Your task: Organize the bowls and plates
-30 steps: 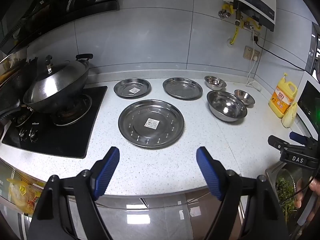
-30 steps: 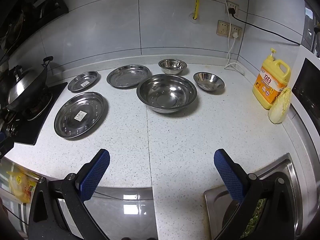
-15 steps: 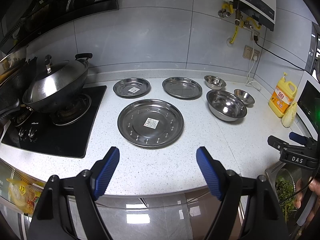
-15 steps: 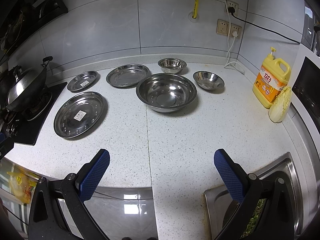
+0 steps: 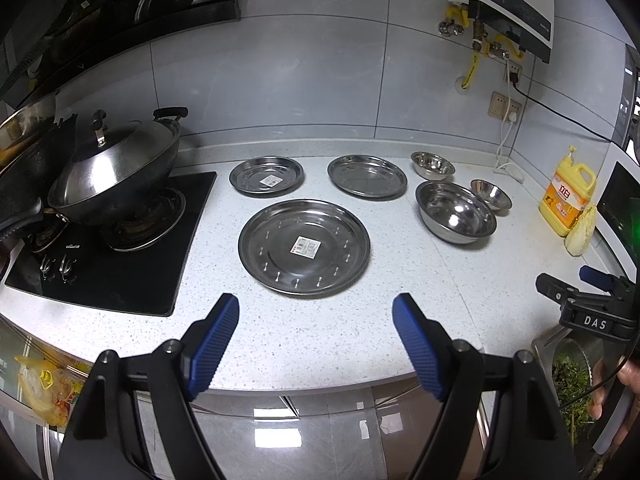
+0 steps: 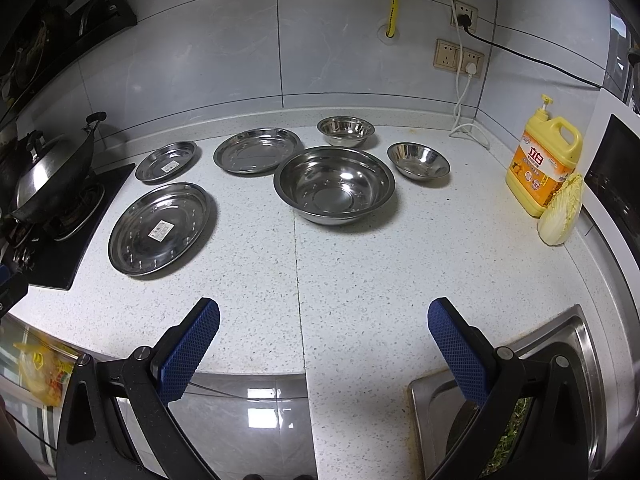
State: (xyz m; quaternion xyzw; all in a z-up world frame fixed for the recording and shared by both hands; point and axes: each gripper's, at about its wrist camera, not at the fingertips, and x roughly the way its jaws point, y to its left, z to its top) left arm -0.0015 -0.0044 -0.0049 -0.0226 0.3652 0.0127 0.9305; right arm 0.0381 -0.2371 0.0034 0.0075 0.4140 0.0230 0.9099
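Six steel pieces sit apart on the counter point(image 6: 360, 280), none stacked yet: a big plate point(image 5: 304, 247) nearest the front edge, a small plate point(image 5: 267, 175) and a mid plate point(image 5: 367, 176) behind it toward the wall, then to the right a big bowl point(image 6: 335, 184) with two small bowls, one behind it point(image 6: 346, 130) and one to its right point(image 6: 418, 160). Both tools hover at the counter's front edge, jaws spread wide and holding nothing; the left gripper point(image 5: 316, 324) faces the big plate, the right gripper point(image 6: 324, 332) points at bare counter in front of the big bowl. Sorting looks not yet begun, and the sensible first step is probably nesting: smaller plates onto the big plate, small bowls into the big bowl. For a plate, come in low so one finger slips under the raised rim and the other closes on top; the steel is thin and slick, so grip squarely near the rim and lift level. Set each piece down centred and let go only once it rests, since these will slide and clatter. Keep the left tool clear of the wok point(image 5: 116, 168) on the stove point(image 5: 100, 264) just beside the plates.
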